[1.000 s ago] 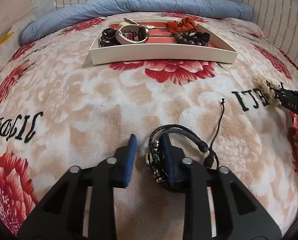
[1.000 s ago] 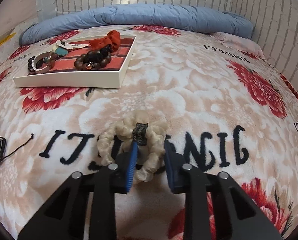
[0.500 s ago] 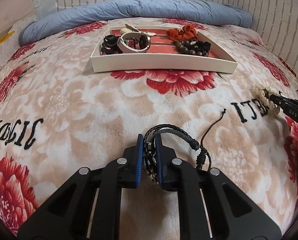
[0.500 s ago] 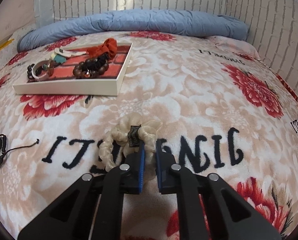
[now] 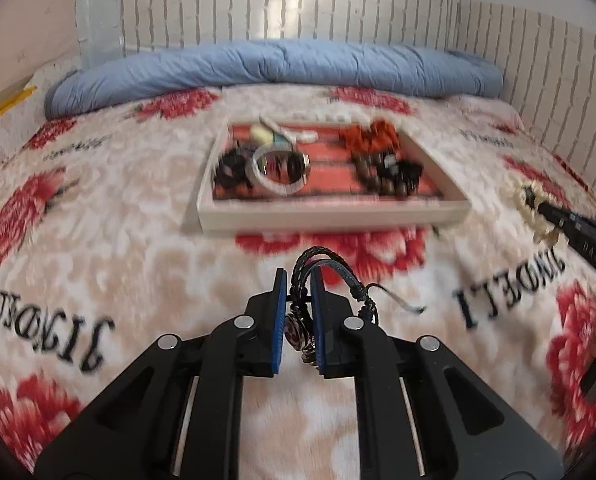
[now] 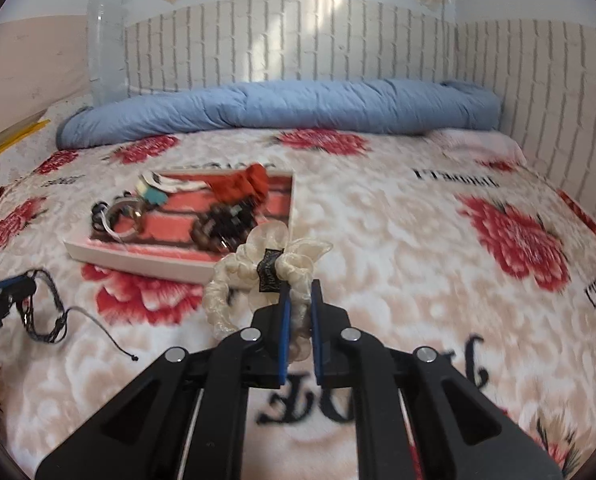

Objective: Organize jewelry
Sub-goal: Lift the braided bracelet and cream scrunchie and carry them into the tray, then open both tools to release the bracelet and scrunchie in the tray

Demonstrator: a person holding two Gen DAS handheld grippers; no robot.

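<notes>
My left gripper (image 5: 298, 276) is shut on a black braided bracelet (image 5: 322, 264) with a metal charm and holds it above the blanket; a thin cord hangs from it. My right gripper (image 6: 298, 288) is shut on a cream scrunchie (image 6: 258, 272) with a dark tag, lifted off the blanket. Each gripper shows at the edge of the other view: the scrunchie (image 5: 534, 212) at the right, the bracelet (image 6: 42, 308) at the left. A white tray (image 5: 338, 216) ahead holds bangles, dark bead bracelets and a red scrunchie.
A floral blanket (image 6: 418, 240) covers the bed. A rolled blue duvet (image 5: 278, 64) lies along the far side. White brick-pattern walls (image 6: 558, 92) close the back and right. The tray also shows in the right wrist view (image 6: 138, 258), ahead and left.
Both grippers closed on their items and lifted them off the blanket. Both have moved forward toward the tray, and the views have tilted upward.
</notes>
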